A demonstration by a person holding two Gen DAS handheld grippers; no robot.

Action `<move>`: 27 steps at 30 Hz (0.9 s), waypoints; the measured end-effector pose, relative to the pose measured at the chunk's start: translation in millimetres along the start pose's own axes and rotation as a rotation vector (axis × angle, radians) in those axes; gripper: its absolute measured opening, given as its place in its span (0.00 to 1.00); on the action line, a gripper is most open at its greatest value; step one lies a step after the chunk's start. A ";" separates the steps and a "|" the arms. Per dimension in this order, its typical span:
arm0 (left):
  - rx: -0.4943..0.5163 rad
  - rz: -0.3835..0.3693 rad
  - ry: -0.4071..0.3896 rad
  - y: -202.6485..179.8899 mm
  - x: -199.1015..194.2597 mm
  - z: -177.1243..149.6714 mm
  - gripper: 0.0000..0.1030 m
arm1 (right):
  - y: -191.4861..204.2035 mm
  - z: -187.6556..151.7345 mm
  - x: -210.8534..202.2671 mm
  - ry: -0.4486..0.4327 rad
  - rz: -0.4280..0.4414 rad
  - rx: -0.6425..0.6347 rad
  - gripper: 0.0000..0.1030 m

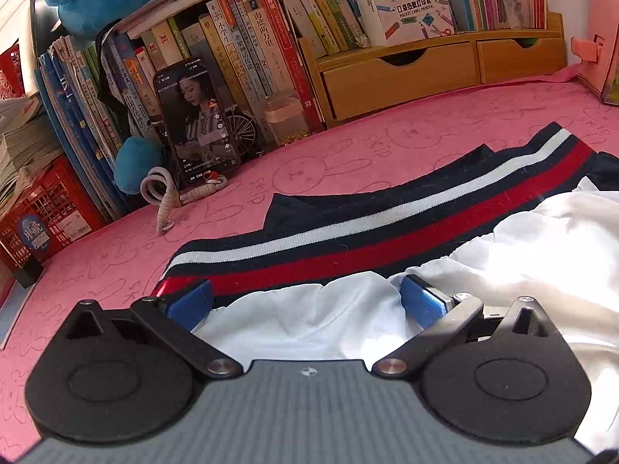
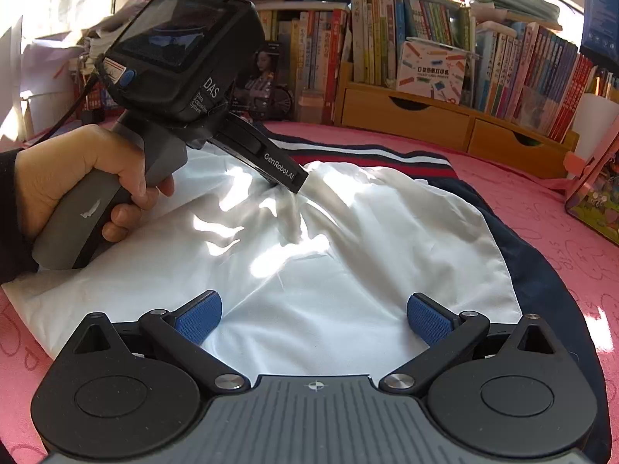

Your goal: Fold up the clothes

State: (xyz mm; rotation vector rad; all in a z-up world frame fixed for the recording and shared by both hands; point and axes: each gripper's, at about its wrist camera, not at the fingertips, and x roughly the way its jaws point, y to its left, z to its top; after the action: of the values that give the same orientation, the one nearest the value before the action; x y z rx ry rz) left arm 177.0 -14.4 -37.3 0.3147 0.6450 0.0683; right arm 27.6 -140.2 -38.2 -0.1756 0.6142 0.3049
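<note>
A white garment (image 2: pixel 348 251) lies crumpled on top of a navy garment (image 2: pixel 541 282) with a red and white striped band (image 1: pixel 387 228); both rest on the pink cover (image 1: pixel 96 270). My left gripper (image 1: pixel 305 305) is open, its blue pads (image 1: pixel 421 303) set wide apart down on the white fabric (image 1: pixel 309 317) just short of the striped band. In the right wrist view a hand (image 2: pixel 77 178) holds the left gripper (image 2: pixel 296 187), whose nose presses into a bunch of white cloth. My right gripper (image 2: pixel 313 319) is open over the near edge of the white garment, nothing pinched.
A phone (image 1: pixel 199 120) leans on a row of books (image 1: pixel 240 38) at the back, with a corded strap (image 1: pixel 166 201) and a clear jar (image 1: pixel 284 118) beside it. Wooden drawers (image 1: pixel 398 77) stand behind the clothes. A red crate (image 1: pixel 46 201) is left, a colourful bag (image 2: pixel 595 201) right.
</note>
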 end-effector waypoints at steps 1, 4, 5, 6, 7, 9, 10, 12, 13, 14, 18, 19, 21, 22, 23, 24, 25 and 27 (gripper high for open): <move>0.004 0.008 -0.011 -1.9 -1.0 -0.8 1.00 | 0.5 -0.4 -0.3 0.001 0.001 0.001 1.00; 0.019 0.021 -0.018 -4.9 -1.9 1.1 1.00 | 0.6 -1.0 -0.2 0.001 0.000 0.002 1.00; 0.015 0.018 -0.017 -4.8 -1.8 1.2 1.00 | 0.5 -1.2 -0.1 0.001 -0.001 0.002 1.00; 0.008 0.013 -0.015 -4.9 -1.6 1.0 1.00 | 0.5 -1.1 0.1 0.001 -0.002 0.002 1.00; 0.000 0.008 -0.013 -5.0 -1.4 0.9 1.00 | 0.4 -1.1 0.4 0.000 -0.002 0.002 1.00; -0.017 -0.004 -0.009 -2.8 -0.7 0.8 1.00 | 0.5 -1.3 0.6 0.000 -0.004 0.002 1.00; -0.026 -0.010 -0.006 -0.7 0.0 0.7 1.00 | 0.7 -1.3 0.7 0.000 -0.005 0.002 1.00; -0.026 -0.006 -0.008 -0.4 -0.5 0.5 1.00 | 0.9 -1.4 0.4 0.001 -0.006 0.003 1.00; -0.020 0.002 -0.012 -1.3 -1.2 0.2 1.00 | 0.9 -1.5 0.2 0.001 -0.006 0.003 1.00; -0.013 0.010 -0.015 -2.5 -2.0 0.0 1.00 | 0.9 -1.5 0.0 0.001 -0.006 0.004 1.00; 0.003 0.029 -0.022 -5.5 -3.7 -0.1 1.00 | 3.0 -1.3 -2.0 0.008 -0.018 0.000 1.00; 0.001 0.028 -0.021 -5.4 -3.7 0.0 1.00 | 4.7 -2.5 -4.5 0.013 -0.026 0.002 1.00; -0.006 0.022 -0.017 -3.8 -3.1 0.5 1.00 | 8.5 -6.2 -11.5 0.021 -0.035 0.006 1.00; -0.008 0.021 -0.016 -3.5 -3.1 0.6 1.00 | 10.0 -9.6 -16.4 0.022 -0.033 0.007 1.00; -0.009 0.021 -0.015 -3.7 -3.3 0.8 1.00 | 9.8 -13.3 -21.4 0.025 -0.024 0.015 1.00; -0.009 0.022 -0.014 -4.1 -3.5 1.0 1.00 | 9.3 -17.0 -26.4 0.029 -0.014 0.025 1.00; -0.011 0.023 -0.011 -4.6 -3.8 1.6 1.00 | 8.8 -20.7 -31.4 0.033 -0.004 0.035 1.00; -0.024 0.011 0.008 -2.1 -6.0 3.3 1.00 | 4.8 -24.0 -39.8 0.058 0.037 0.048 1.00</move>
State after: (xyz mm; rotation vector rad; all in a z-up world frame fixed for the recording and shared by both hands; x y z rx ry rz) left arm 174.1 -18.3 -31.9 0.2951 0.6504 0.0876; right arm -17.8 -150.8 -34.3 -0.1275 0.6819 0.3215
